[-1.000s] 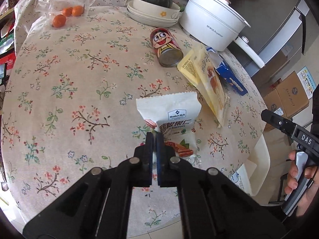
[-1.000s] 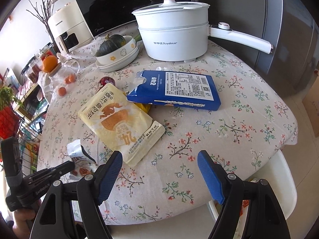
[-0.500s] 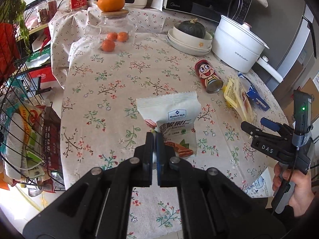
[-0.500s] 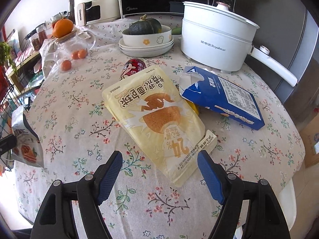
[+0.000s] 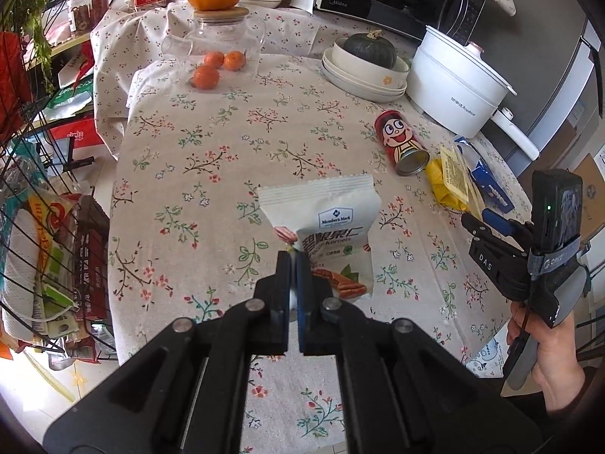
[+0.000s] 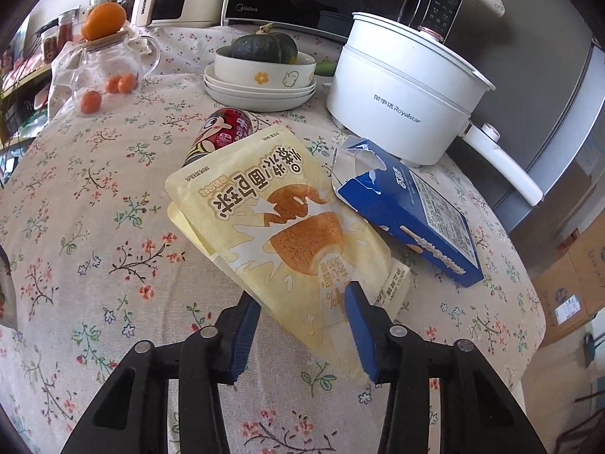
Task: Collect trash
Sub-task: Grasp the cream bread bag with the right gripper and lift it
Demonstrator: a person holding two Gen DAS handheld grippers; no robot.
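My left gripper point(image 5: 294, 261) is shut on a white nut-snack wrapper point(image 5: 329, 223) and holds it above the floral tablecloth point(image 5: 211, 174). My right gripper point(image 6: 302, 306) is open, its fingers on either side of the near end of a yellow bread bag point(image 6: 280, 223) that lies on the table. A torn blue carton point(image 6: 412, 212) lies to the right of the bag. A red cartoon can point(image 6: 223, 132) lies on its side behind the bag. In the left wrist view the right gripper point(image 5: 487, 227) is at the table's right edge near the yellow bag point(image 5: 452, 178).
A wire basket of wrappers point(image 5: 41, 249) stands left of the table. A white electric pot point(image 6: 404, 90), stacked bowls with a squash point(image 6: 264, 72) and a glass jar with oranges point(image 6: 109, 64) stand at the back. Cardboard boxes point(image 6: 574, 287) sit on the floor at right.
My right gripper has moved forward and its fingers now straddle the yellow bag's near end. My left gripper still holds the white wrapper and has pulled back slightly.
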